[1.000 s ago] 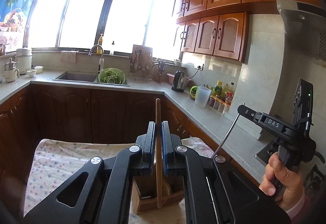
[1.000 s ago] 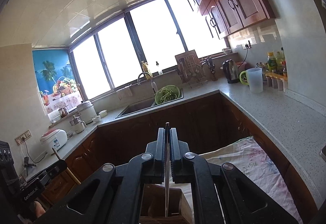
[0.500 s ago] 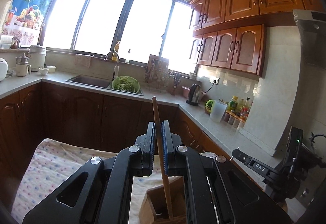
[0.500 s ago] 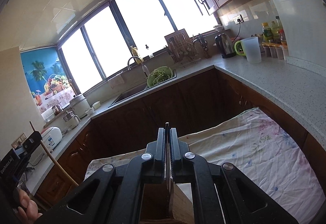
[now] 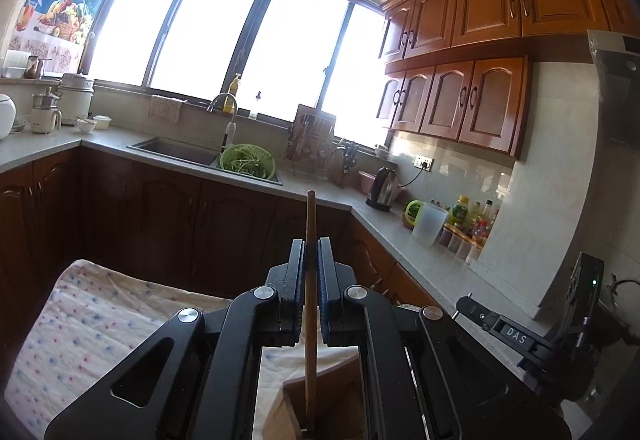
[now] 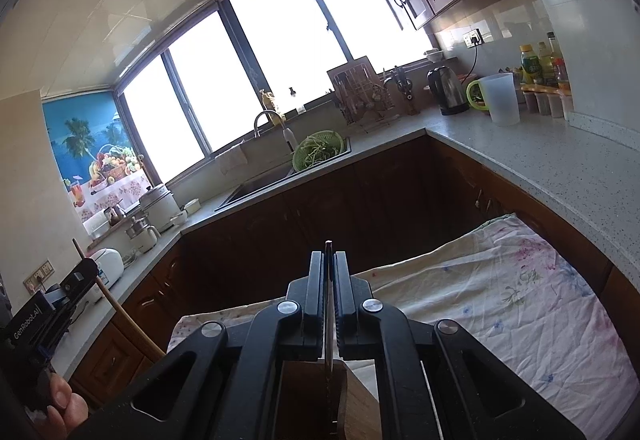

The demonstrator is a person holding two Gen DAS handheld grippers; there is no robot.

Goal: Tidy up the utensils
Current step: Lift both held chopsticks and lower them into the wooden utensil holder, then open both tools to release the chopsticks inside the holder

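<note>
My left gripper (image 5: 311, 246) is shut on a wooden utensil handle (image 5: 311, 216) that stands upright, its lower end inside a wooden utensil box (image 5: 320, 410) on the table. My right gripper (image 6: 329, 258) is shut on a thin metal utensil (image 6: 329, 340) whose lower end reaches into the same wooden box (image 6: 320, 400). The left gripper and its wooden stick (image 6: 116, 308) show at the left edge of the right wrist view. The right gripper shows at the lower right of the left wrist view (image 5: 520, 336). The working ends of both utensils are hidden.
A floral cloth (image 5: 92, 324) covers the table, also seen in the right wrist view (image 6: 500, 304). Behind are a dark cabinet run, a sink with a green colander (image 5: 248, 162), a kettle (image 5: 386, 188), a measuring jug (image 5: 428, 226) and bottles on the counter.
Both grippers have sunk lower toward the wooden box with their utensils still held. The right gripper has dropped from beside the left to low at its right.
</note>
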